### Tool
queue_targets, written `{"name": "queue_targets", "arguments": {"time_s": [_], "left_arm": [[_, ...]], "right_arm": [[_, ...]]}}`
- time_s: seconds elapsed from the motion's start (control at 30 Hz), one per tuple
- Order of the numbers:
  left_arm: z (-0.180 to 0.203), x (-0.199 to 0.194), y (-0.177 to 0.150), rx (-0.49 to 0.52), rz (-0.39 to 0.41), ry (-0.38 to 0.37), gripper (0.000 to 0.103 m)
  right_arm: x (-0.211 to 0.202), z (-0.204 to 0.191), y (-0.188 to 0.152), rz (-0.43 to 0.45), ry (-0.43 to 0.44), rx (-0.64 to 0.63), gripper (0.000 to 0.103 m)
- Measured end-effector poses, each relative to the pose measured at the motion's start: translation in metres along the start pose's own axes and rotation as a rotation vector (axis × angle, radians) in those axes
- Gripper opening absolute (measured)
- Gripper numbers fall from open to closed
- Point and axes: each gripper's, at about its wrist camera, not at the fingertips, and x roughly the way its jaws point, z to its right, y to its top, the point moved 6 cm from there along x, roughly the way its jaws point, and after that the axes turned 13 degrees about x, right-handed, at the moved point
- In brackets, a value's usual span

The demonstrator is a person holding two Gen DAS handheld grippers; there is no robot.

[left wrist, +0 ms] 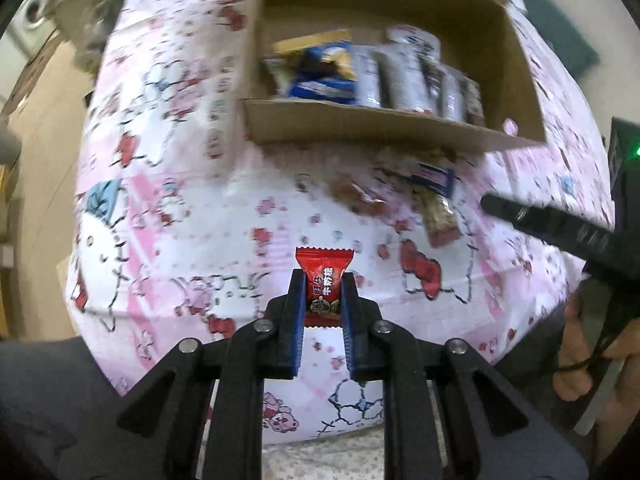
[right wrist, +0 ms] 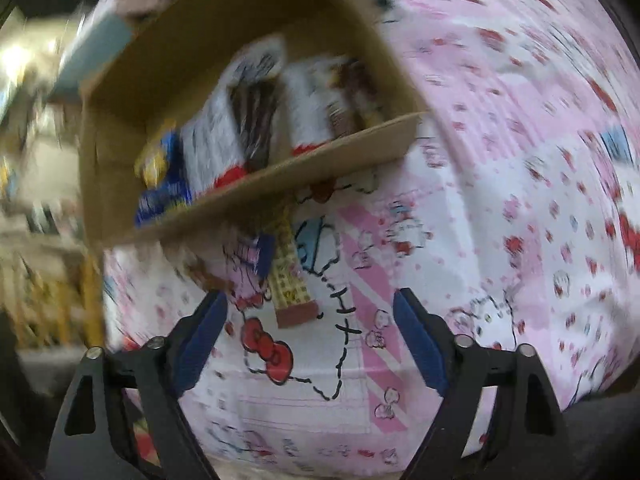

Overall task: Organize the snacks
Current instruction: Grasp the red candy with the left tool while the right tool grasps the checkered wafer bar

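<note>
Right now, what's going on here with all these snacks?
A person is sorting snacks into an open brown cardboard box on a pink cartoon-print cloth. The left gripper is shut on a small red wrapped candy. The right gripper is open above a long cereal bar on the cloth.

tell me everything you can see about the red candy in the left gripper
The red candy is a small, glossy, pillow-style wrapper with zigzag-cut ends, white characters down its front and a dark cartoon figure near the lower end. It stands roughly upright, top end poking above the fingertips, pinched at its sides between the blue pads of the left gripper, whose jaws are shut on it. It appears lifted above the pink cartoon-print cloth, short of the cardboard box. Nothing else touches it.
</note>
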Motion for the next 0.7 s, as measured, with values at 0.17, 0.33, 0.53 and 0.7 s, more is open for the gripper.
{"name": "queue_targets", "arguments": {"time_s": [0.17,0.33,0.53,0.7], "left_arm": [[-0.008,0.002,0.004,-0.009,0.025,0.057,0.013],[-0.016,0.001,0.007,-0.052,0.036,0.062,0.013],[-0.024,-0.002,0.009,-0.084,0.051,0.069,0.013],[-0.031,-0.007,0.009,-0.106,0.065,0.077,0.013]], "right_arm": [[0.025,-0.019,-0.002,0.007,-0.069,-0.113,0.067],[0.050,-0.029,-0.004,0.000,-0.118,-0.196,0.042],[0.050,-0.039,-0.016,-0.012,-0.090,-0.263,0.028],[0.045,-0.056,-0.055,-0.069,-0.061,-0.394,0.028]]}}
